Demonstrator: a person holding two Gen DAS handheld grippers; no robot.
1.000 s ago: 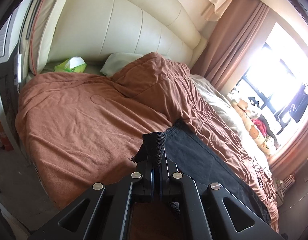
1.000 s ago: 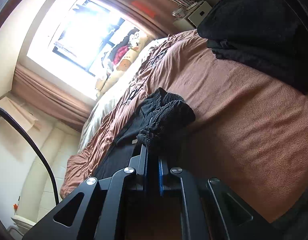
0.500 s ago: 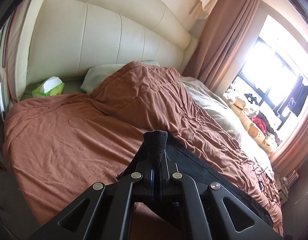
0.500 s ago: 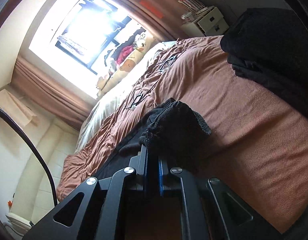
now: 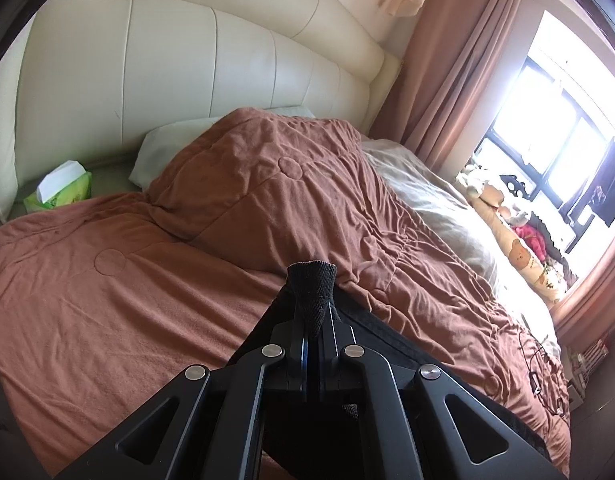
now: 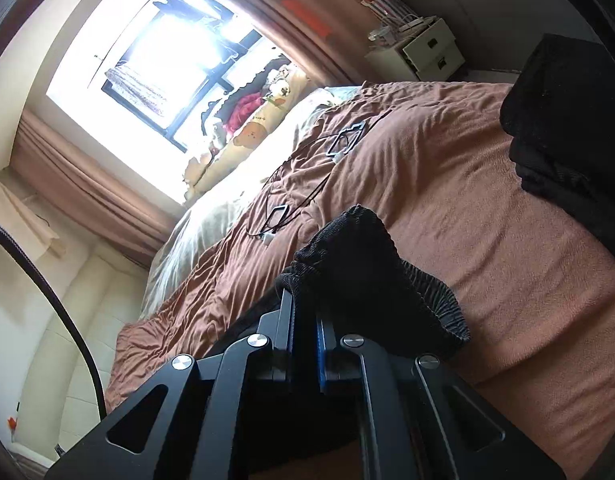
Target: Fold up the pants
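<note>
Both grippers have carried the black pants further up the bed toward the headboard [image 5: 211, 64].
Left gripper [image 5: 312, 320] is clamped on a pants [image 5: 311, 292] corner at lower centre; right gripper [image 6: 305, 316] is clamped on the bunched waistband [image 6: 371, 280] above the brown blanket [image 6: 447, 184].

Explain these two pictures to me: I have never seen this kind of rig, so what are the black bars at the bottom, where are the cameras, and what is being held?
No robot here: a person carries a handheld two-finger gripper in each hand, each with a fisheye camera looking along its fingers. The black bars are those grippers. One picture is from the left gripper, the other from the right gripper. Both are shut on black pants, pinching separate parts of the fabric. Below lies a bed with a brown quilt. A green tissue pack sits by the headboard, and a pile of dark clothes rests on the quilt.
</note>
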